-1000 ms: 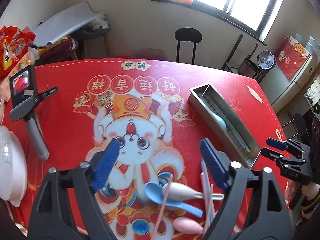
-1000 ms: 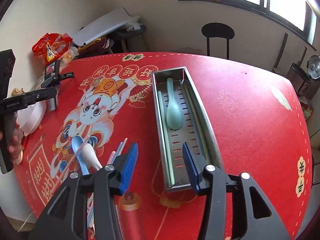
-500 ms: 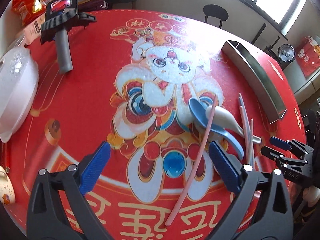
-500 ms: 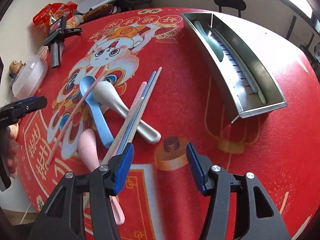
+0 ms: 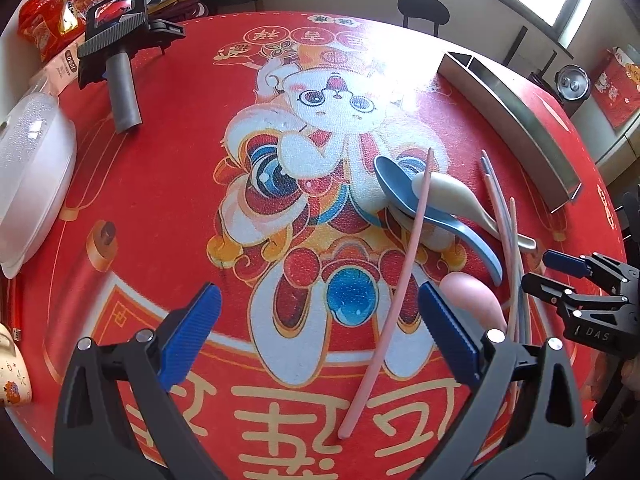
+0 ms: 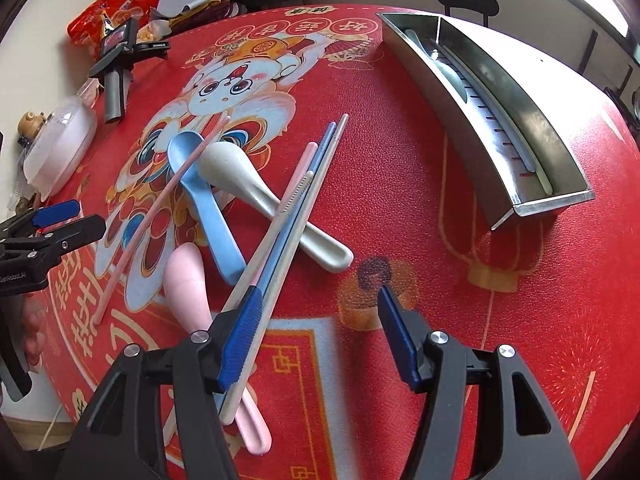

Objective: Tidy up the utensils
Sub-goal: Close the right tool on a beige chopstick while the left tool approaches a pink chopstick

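A pile of utensils lies on the red tablecloth: a blue spoon [image 6: 202, 196], a white spoon [image 6: 256, 196], a pink spoon [image 6: 188, 284], a loose pink chopstick [image 5: 394, 300] and a bundle of chopsticks [image 6: 296, 208]. The metal utensil tray [image 6: 520, 128] holds a pale green spoon and chopsticks. My left gripper [image 5: 316, 336] is open, low over the table, with the pink chopstick running between its fingers. My right gripper [image 6: 316, 336] is open, its left finger over the chopstick bundle's near ends. The blue spoon also shows in the left wrist view [image 5: 400, 188].
A spare gripper with a grey handle [image 5: 120, 68] lies at the far left. A clear plastic lid [image 5: 28, 176] sits at the left edge, with snack bags [image 5: 52, 8] behind. A black chair [image 5: 424, 8] stands beyond the table.
Both grippers have come down and closer to the utensil pile. The pink chopstick now lies between my left fingers; my right gripper's left finger now overlaps the chopstick bundle.
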`<state>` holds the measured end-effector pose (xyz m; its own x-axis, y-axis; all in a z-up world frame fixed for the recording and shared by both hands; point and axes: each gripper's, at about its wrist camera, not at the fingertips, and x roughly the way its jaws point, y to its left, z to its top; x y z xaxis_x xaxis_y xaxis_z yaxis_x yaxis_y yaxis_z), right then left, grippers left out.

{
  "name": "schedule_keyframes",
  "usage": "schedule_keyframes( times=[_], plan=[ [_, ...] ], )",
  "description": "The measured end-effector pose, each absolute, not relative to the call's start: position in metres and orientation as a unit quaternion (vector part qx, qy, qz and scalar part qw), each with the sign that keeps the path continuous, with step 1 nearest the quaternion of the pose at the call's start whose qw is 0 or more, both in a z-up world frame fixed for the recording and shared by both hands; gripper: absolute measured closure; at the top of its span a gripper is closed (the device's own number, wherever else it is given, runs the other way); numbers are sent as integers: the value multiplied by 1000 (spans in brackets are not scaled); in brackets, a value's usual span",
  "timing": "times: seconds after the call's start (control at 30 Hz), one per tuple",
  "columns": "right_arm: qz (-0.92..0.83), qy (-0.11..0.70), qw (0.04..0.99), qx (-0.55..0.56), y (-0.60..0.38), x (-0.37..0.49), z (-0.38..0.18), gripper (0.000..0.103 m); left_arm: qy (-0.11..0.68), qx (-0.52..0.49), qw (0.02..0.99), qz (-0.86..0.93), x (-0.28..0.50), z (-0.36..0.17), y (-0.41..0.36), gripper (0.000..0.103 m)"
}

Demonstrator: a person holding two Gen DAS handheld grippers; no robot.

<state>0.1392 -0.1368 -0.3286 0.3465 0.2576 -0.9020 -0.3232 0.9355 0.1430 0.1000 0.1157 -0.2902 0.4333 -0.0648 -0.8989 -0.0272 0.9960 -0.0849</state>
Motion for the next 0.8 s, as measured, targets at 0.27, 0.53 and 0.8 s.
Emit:
schedule_keyframes(
  times=[0.27, 0.53, 0.8],
  plan=[
    [183, 548, 816, -21, -138, 134, -330, 45, 527, -35, 849, -16, 100, -289, 114, 6],
    [199, 546, 813, -23, -128, 132, -328, 57, 525, -25, 850, -30, 101, -292, 110, 6],
    [223, 549, 805, -16, -121, 131, -326, 80, 539, -10, 838, -89, 105, -299, 93, 38]
  ],
)
